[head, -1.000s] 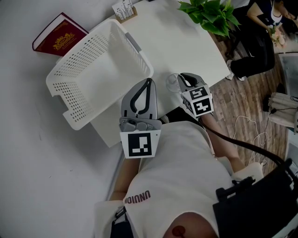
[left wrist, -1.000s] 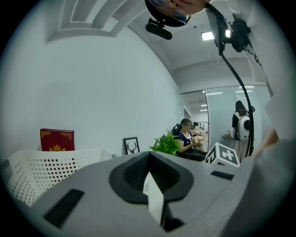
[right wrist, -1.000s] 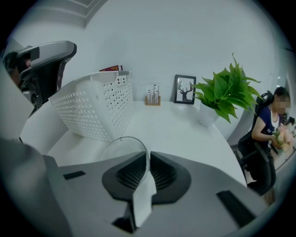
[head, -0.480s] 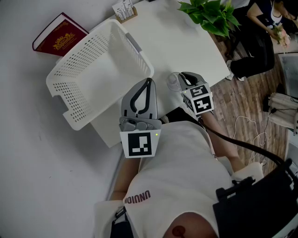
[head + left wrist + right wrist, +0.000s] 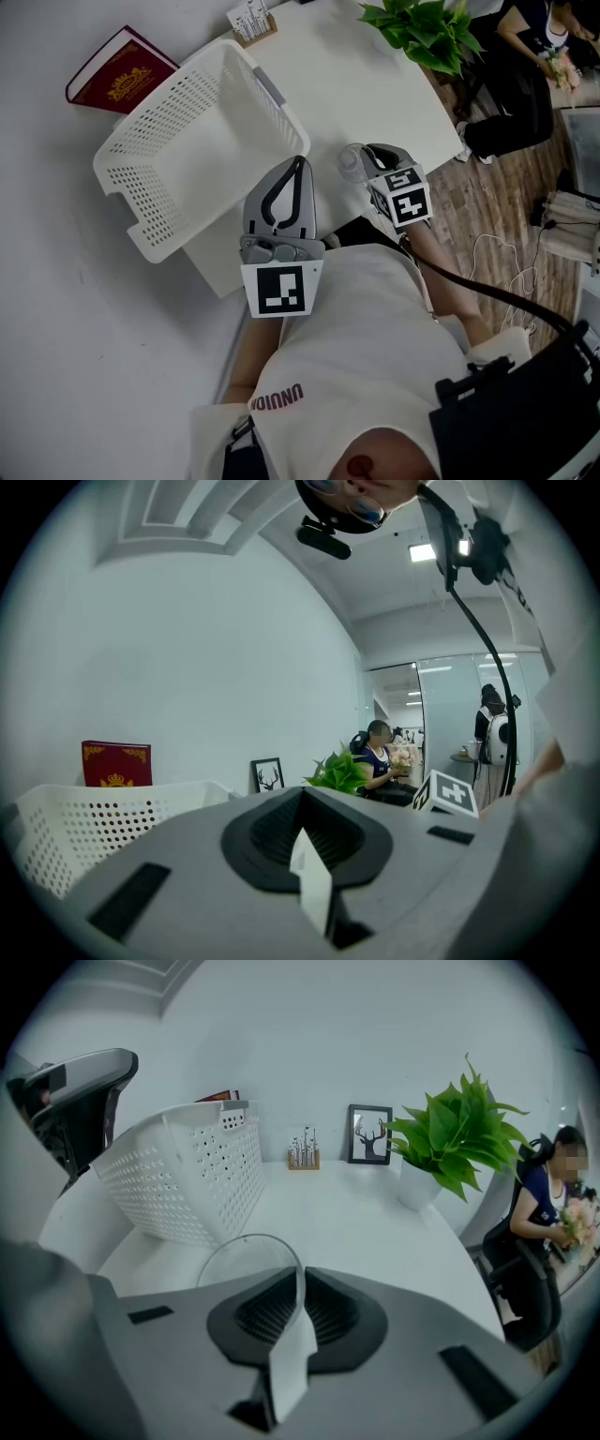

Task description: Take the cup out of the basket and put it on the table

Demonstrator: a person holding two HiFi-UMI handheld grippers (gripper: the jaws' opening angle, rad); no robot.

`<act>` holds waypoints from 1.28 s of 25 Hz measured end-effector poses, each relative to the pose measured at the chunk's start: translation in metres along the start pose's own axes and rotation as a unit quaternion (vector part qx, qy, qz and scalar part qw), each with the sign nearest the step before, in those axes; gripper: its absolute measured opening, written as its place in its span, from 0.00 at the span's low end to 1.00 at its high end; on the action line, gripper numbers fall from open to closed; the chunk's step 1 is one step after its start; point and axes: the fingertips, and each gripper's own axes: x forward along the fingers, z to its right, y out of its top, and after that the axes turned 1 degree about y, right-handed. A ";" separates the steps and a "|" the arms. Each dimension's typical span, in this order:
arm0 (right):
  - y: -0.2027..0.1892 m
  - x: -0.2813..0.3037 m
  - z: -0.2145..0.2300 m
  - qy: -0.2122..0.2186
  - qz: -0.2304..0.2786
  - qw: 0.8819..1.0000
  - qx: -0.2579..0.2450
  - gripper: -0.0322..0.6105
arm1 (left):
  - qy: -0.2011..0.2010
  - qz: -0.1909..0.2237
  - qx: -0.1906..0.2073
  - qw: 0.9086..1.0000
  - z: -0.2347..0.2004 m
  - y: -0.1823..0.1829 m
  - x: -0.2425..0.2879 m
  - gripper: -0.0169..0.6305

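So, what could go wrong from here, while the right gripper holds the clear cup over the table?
1. The right gripper pinches the cup only by its thin clear rim, so the cup may slip or swing before it is set down.
2. In the head view the cup is close to the near edge of the table. If it is released here, it might tip off that edge.

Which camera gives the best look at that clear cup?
The right gripper view. There the cup sits close up, its rim pinched between the jaws of the right gripper, with the white table behind it. The head view shows only a small glassy bit beside that gripper. The left gripper view doesn't show it.
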 end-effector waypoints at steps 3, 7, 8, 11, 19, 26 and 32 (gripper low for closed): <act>0.000 0.001 0.002 0.001 -0.002 1.000 0.002 0.11 | -0.007 -0.001 0.018 1.000 0.000 0.001 0.001 0.04; 0.000 0.002 0.003 0.000 -0.003 1.000 0.002 0.11 | 0.010 0.006 -0.030 0.999 -0.001 0.000 0.001 0.04; 0.000 0.002 0.003 -0.001 -0.002 1.000 0.002 0.11 | 0.012 0.007 -0.035 0.999 -0.001 0.000 0.001 0.04; 0.000 0.003 0.004 -0.003 -0.003 1.000 0.002 0.11 | 0.041 0.018 -0.120 0.992 -0.004 -0.002 0.000 0.04; 0.000 0.006 0.007 -0.002 -0.005 1.000 0.007 0.11 | -0.008 0.001 0.019 1.000 0.001 0.002 0.003 0.04; 0.000 0.008 0.008 0.003 -0.010 1.000 0.007 0.11 | 0.044 0.020 -0.133 0.990 -0.005 -0.001 0.002 0.04; 0.002 0.009 0.009 0.004 -0.012 1.000 0.016 0.11 | 0.033 0.019 -0.107 0.994 -0.002 0.001 0.003 0.04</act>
